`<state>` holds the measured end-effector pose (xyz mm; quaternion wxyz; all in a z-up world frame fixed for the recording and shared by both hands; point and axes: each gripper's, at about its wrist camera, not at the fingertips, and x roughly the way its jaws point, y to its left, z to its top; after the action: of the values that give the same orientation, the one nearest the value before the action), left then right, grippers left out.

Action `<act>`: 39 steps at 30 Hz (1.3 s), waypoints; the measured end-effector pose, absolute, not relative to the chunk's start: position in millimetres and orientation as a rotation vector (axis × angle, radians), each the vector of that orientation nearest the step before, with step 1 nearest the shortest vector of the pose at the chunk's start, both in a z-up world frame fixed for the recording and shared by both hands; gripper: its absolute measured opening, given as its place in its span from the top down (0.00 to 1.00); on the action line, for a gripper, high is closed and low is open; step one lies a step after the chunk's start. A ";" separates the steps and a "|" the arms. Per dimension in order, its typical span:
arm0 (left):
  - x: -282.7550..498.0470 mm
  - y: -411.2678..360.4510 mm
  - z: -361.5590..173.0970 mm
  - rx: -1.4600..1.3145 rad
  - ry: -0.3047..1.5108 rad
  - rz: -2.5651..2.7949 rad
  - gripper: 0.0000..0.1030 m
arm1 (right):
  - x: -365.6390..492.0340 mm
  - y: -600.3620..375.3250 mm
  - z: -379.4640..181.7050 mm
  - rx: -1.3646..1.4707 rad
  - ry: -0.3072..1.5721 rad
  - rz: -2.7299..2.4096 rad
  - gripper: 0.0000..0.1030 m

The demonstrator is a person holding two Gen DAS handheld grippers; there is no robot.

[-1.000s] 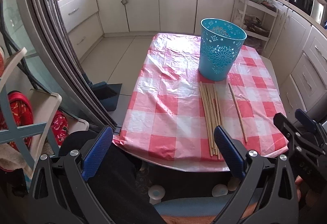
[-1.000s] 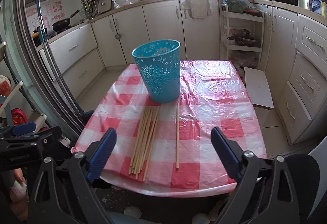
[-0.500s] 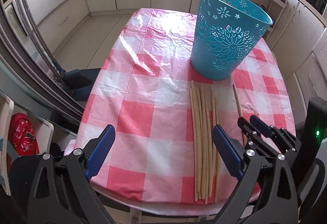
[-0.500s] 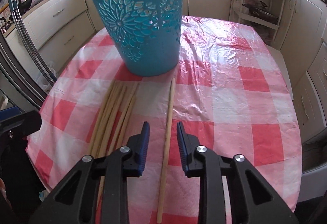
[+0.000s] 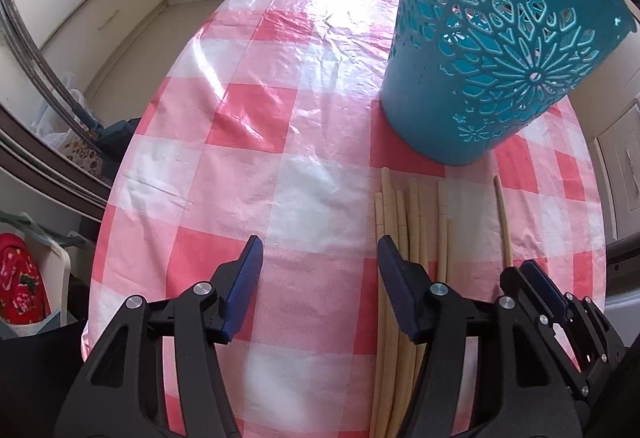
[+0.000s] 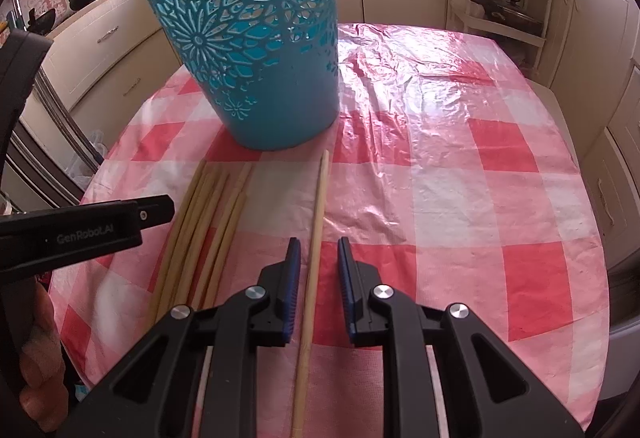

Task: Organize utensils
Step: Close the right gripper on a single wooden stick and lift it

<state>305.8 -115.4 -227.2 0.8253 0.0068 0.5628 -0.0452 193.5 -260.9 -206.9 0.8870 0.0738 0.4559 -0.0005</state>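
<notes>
Left tongs (image 5: 320, 270): jaws just been narrowing, half-open, nothing between them, over bare surface (image 5: 280, 118) just left of chopstick bundle (image 5: 408, 214). Bundle lies flat, pointing at blue basket (image 6: 256, 50), not in it. Right tongs (image 6: 316, 258): jaws just been narrowing, straddling lone chopstick (image 6: 316, 222), gaps visible either side, not pinched yet. Judged: nothing sorted so far, all sticks left. Basket close ahead; tall wall to clear. Cabinets behind.
</notes>
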 end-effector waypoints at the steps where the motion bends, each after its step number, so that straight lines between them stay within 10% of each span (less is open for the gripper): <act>1: 307.8 -116.7 -229.0 0.020 1.199 -0.094 0.45 | 193.6 -261.2 -207.0 0.158 0.947 0.002 0.80; 29: 292.6 -141.3 -229.4 0.103 1.203 -0.111 0.47 | 194.9 -262.0 -210.8 0.187 0.947 0.015 0.78; 35: 294.5 -147.4 -227.6 0.106 1.197 -0.193 0.94 | 196.8 -258.2 -212.6 0.176 0.944 0.039 0.83; 39: 294.6 -145.8 -227.4 0.090 1.218 -0.235 0.95 | 198.1 -259.5 -213.3 0.183 0.959 0.060 0.93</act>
<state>294.6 -145.8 -227.4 0.8127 0.0420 0.5707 -0.1100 198.1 -259.5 -213.3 0.8829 0.0877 0.4604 0.0289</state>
